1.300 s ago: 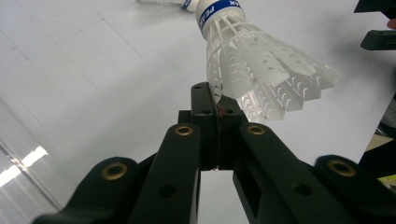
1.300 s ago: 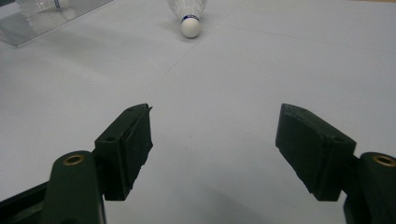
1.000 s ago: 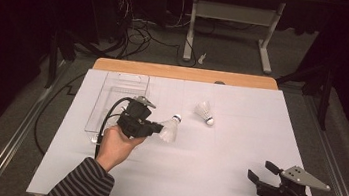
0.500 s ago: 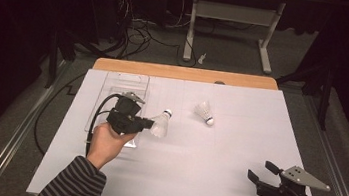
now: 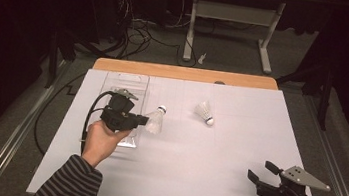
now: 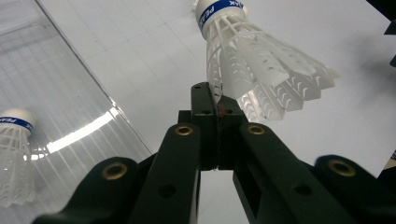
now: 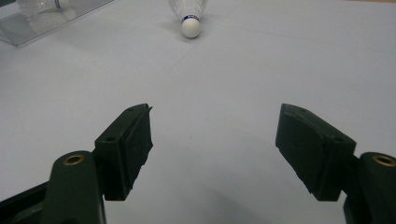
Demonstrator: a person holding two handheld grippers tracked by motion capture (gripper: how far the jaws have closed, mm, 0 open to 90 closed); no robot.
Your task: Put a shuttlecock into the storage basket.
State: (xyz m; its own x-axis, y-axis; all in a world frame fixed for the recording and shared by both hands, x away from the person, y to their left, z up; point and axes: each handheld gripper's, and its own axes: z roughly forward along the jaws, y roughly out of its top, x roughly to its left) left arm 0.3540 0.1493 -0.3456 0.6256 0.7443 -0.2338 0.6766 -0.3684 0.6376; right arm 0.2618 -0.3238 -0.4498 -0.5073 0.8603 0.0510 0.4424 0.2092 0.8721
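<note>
We carried the shuttlecock [image 5: 154,122], pinched by its skirt edge in the left gripper [image 5: 143,121], leftward and slightly away from us toward the clear tray [image 5: 126,80]; that gripper now hangs over the tray's near edge.

My high view is grainy: the white table sheet [image 5: 203,172] is evenly lit from above, the room behind nearly black. Glare streaks the clear tray [image 6: 60,116] in my left gripper view; nearby jaws blur softly.
</note>
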